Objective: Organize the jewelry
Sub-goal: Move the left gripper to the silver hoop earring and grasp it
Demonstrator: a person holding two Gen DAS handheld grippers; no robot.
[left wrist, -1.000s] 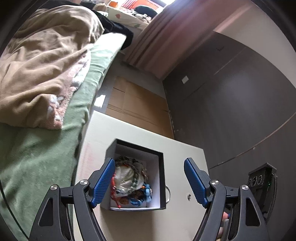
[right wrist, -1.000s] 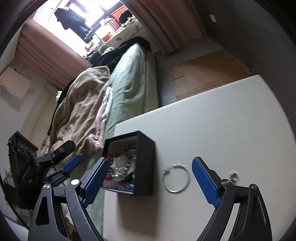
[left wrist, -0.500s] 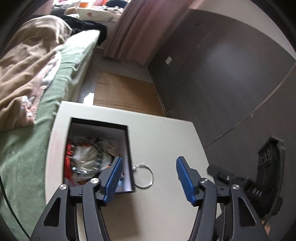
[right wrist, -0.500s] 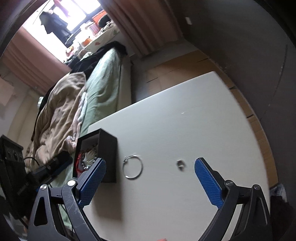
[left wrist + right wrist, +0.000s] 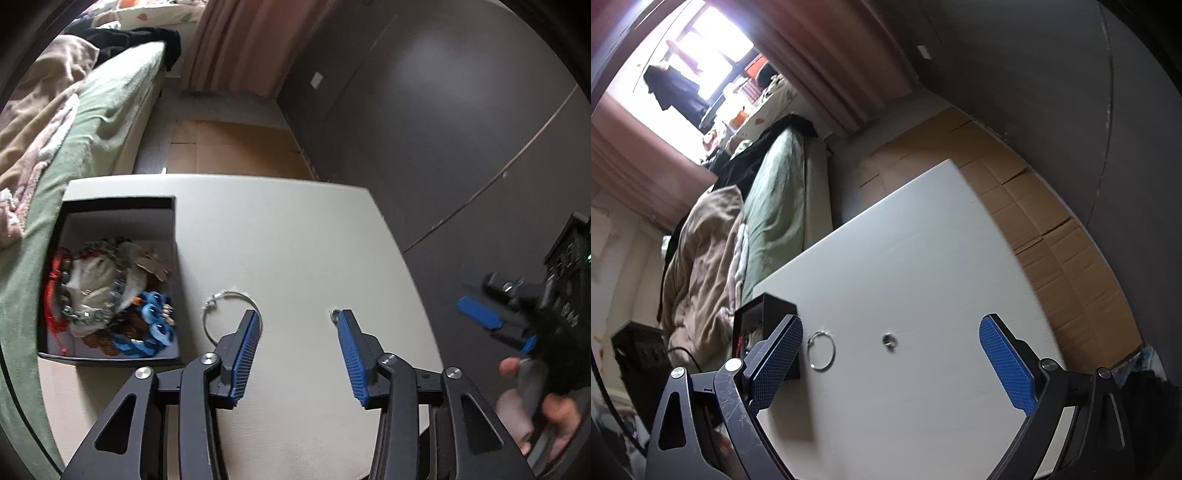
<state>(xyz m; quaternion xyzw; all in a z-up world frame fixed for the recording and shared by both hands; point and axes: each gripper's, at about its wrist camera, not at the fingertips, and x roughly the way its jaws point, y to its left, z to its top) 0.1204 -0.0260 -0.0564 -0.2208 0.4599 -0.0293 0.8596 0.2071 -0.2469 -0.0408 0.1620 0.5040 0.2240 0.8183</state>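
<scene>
A thin silver wire hoop (image 5: 231, 317), circular with a small clasp at its upper left, lies flat on the pale matte worktop (image 5: 280, 240) just right of a black square box (image 5: 173, 236). The box has a white lining and is heaped with jewelry (image 5: 110, 295): a silver-grey chain-link band, red cord, blue beaded loops and brown pieces. A small silver ring (image 5: 889, 340) lies on the bare worktop well to the right of the hoop, apart from it.

The left gripper (image 5: 297, 328) hangs above the worktop with its ribbed blue fingers (image 5: 245, 350) at a middling gap and closing; nothing is between them. One fingertip overlaps the hoop's right edge in view, the other sits beside the ring; contact cannot be told. The right gripper (image 5: 890, 343), seen from its own camera, has its textured blue fingers spread wide and empty, framing hoop and ring; a hand (image 5: 535, 413) grips its handle.

Beyond the worktop: a bed with green sheet (image 5: 92, 110) and tan blanket, flattened cardboard (image 5: 236, 155) on the floor, pinkish curtains, a dark wall.
</scene>
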